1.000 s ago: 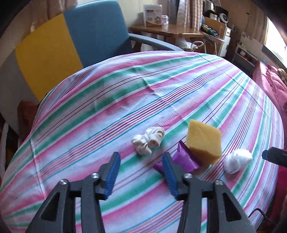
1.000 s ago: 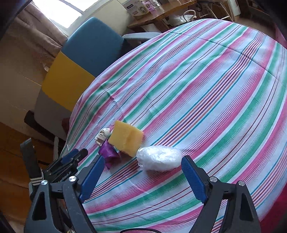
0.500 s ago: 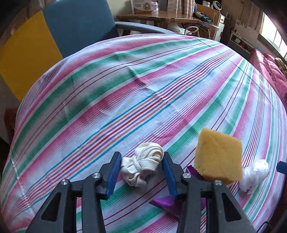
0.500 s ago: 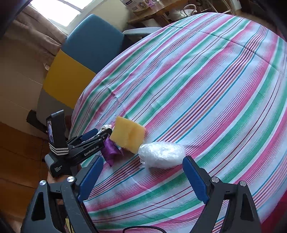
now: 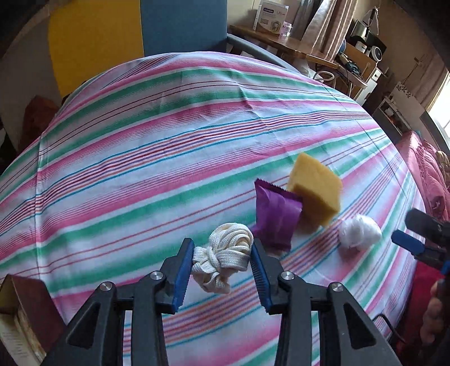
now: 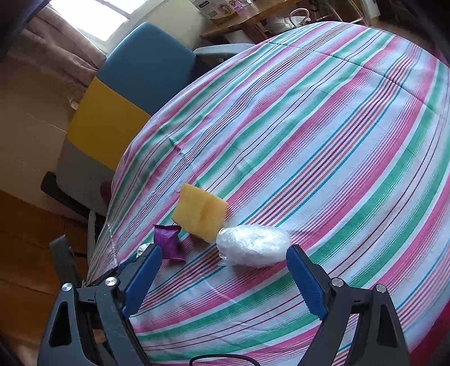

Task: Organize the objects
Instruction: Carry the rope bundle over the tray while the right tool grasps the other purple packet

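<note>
— What's the left gripper [image 5: 222, 257] got there?

— A knotted bundle of cream-white flat cord [image 5: 225, 254]. Its jaws have just been closing, and now both blue pads press on the bundle from either side — clamped on it. It's lumpy, with looped strands fanned out at the far end and a tight knot nearer the gripper. Its long axis runs away from the gripper, tilted a little to the right in that wrist view. Whether it still touches the cloth I can't tell.

— And where is it on the tabletop [image 5: 168, 157]?

— At the near edge of the striped cloth, just left of a purple foil packet [image 5: 277, 215]. The packet stands tilted, its crimped end up, leaning against a yellow sponge block [image 5: 315, 191] that also sits tipped on an edge.

— What's beyond those?

— A wad of crumpled clear plastic [image 6: 253, 249], oval, its long axis lying across the right gripper's view. The right gripper [image 6: 225, 278] hangs just short of it, jaws spread wide — nothing between them, pads off the wad.

— Anything else around?

— A blue and yellow chair [image 6: 132, 93] at the far side, and a wooden side table with a white box [image 5: 270, 15] behind it.
</note>
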Motion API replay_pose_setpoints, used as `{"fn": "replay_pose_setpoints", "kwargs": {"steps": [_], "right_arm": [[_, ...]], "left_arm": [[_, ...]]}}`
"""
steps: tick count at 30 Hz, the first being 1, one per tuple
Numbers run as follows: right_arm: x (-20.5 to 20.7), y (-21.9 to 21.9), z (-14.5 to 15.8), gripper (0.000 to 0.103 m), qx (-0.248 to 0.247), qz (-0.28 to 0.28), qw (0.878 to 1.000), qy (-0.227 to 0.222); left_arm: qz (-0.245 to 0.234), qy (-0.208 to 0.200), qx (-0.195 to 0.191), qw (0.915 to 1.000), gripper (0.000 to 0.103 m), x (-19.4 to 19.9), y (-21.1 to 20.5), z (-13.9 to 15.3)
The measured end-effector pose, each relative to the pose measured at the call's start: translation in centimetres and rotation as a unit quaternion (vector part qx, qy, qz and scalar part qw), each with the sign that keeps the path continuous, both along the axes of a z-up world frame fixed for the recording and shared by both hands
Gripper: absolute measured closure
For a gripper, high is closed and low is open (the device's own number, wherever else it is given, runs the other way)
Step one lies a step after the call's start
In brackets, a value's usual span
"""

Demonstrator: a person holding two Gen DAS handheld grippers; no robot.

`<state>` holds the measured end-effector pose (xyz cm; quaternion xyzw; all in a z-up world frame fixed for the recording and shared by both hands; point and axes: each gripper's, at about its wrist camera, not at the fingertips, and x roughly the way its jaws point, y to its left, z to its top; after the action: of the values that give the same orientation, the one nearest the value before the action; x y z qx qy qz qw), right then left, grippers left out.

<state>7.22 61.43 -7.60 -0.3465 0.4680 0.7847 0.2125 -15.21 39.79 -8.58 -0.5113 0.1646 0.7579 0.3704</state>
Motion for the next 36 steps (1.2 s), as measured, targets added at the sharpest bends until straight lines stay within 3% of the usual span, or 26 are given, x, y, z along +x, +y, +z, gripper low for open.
{"fn": "replay_pose_setpoints", "kwargs": {"steps": [5, 10, 19, 25, 30, 33, 36], "right_arm": [[-1.5, -1.5, 0.3, 0.012, 0.02, 0.044, 0.999, 0.002], [-3.5, -3.9, 0.3, 0.015, 0.055, 0.102, 0.993, -0.024], [-7.0, -6.8, -1.9, 0.02, 0.064, 0.167, 0.981, -0.08], [-10.8, -7.3, -3.5, 0.019, 0.028, 0.136, 0.986, -0.086], [-13.8, -7.1, -4.2, 0.02, 0.045, 0.088, 0.991, -0.089], [-15.3, -7.3, -4.2, 0.021, 0.08, 0.076, 0.988, -0.104], [-16.4, -7.9, -4.1, 0.051, 0.12, 0.093, 0.979, -0.139]], "left_arm": [[0.0, -0.008, 0.031, 0.9995, 0.063, 3.5, -4.2, 2.9], [-0.001, 0.017, 0.062, 0.998, 0.063, 7.0, -8.8, 5.9], [0.068, 0.033, 0.102, 0.9919, 0.063, 9.5, -18.4, 6.7], [0.105, 0.033, 0.108, 0.9881, 0.063, 10.5, -23.2, 6.2], [0.138, 0.028, 0.116, 0.9831, 0.062, 10.9, -26.8, 5.9], [0.157, 0.022, 0.119, 0.98, 0.062, 10.7, -28.6, 5.7], [0.172, 0.019, 0.123, 0.9773, 0.062, 10.6, -29.9, 5.4]]}}
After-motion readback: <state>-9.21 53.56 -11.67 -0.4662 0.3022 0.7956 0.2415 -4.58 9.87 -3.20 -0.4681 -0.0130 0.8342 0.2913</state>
